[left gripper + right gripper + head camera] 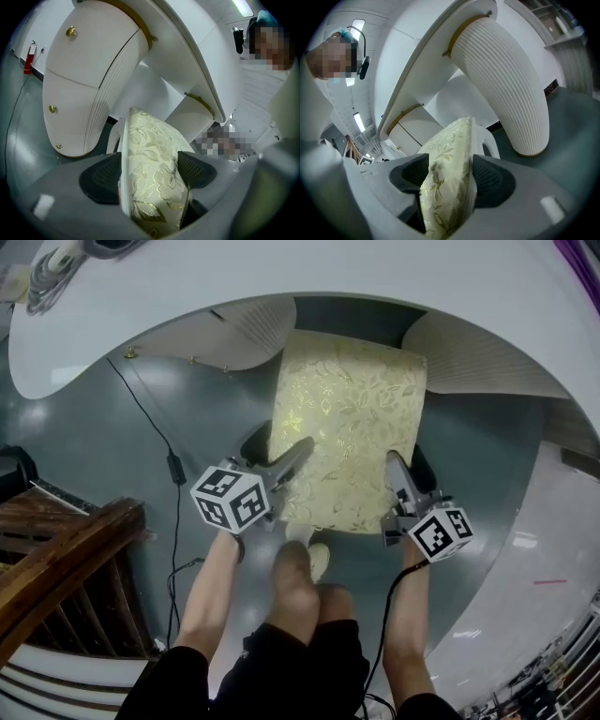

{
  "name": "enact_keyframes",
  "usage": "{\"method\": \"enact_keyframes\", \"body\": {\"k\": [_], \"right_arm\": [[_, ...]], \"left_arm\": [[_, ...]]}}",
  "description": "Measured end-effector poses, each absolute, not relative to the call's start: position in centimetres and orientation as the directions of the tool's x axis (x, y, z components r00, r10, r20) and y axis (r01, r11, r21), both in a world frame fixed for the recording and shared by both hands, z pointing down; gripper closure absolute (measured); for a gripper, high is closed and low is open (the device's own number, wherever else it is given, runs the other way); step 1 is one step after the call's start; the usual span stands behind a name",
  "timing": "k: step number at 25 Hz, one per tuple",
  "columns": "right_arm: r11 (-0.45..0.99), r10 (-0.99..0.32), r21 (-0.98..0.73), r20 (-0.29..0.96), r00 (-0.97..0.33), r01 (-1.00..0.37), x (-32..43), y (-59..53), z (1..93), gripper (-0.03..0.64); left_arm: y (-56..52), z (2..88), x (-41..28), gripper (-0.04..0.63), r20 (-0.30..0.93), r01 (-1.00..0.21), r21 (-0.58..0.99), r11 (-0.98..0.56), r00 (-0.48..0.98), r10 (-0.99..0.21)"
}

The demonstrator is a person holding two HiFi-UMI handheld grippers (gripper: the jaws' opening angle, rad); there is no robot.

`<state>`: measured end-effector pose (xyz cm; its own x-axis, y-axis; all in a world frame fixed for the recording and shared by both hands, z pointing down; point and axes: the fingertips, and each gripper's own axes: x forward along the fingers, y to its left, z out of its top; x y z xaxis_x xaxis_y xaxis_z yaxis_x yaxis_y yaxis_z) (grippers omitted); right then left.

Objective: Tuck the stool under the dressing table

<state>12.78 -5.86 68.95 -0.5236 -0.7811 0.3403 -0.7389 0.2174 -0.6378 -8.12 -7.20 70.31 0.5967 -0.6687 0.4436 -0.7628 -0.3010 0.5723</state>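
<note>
The stool point(347, 432) has a pale cushion with a gold leaf pattern and stands on the grey floor, its far end just under the white dressing table point(309, 277). My left gripper point(292, 457) is shut on the cushion's near left edge, and my right gripper point(396, 470) is shut on its near right edge. In the left gripper view the cushion point(150, 173) fills the gap between the black pads. The right gripper view shows the cushion point(447, 187) pinched the same way. The table's ribbed white pedestals point(239, 329) point(487, 357) flank the stool.
A black cable point(173, 465) runs across the floor at the left. A brown wooden piece of furniture point(56, 568) stands at the lower left. The person's legs and a foot point(300, 563) are right behind the stool. A red bottle point(29, 61) stands by the far wall.
</note>
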Motion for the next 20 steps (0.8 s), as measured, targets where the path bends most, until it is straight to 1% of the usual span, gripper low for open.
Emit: {"method": "enact_keyframes", "body": {"k": [5,13,20], "right_arm": [[0.213,-0.766,-0.656,0.347,-0.540,-0.724,12.8,-6.0,69.3,0.322],[0.227,-0.776,-0.642,0.335,-0.534,-0.732,12.8,-5.2,68.2,0.322],[0.223,-0.776,-0.649,0.332,-0.535,-0.727,12.8,-5.9,69.1,0.322]], "left_arm": [[-7.0,70.4,-8.1,0.212,0.469,-0.775,0.568,-0.277,0.581,-0.665],[-6.3,69.4,-8.1,0.212,0.451,-0.770,0.565,-0.296,0.589,-0.671],[-7.1,70.5,-8.0,0.216,0.450,-0.764,0.572,-0.299,0.597,-0.664]]}}
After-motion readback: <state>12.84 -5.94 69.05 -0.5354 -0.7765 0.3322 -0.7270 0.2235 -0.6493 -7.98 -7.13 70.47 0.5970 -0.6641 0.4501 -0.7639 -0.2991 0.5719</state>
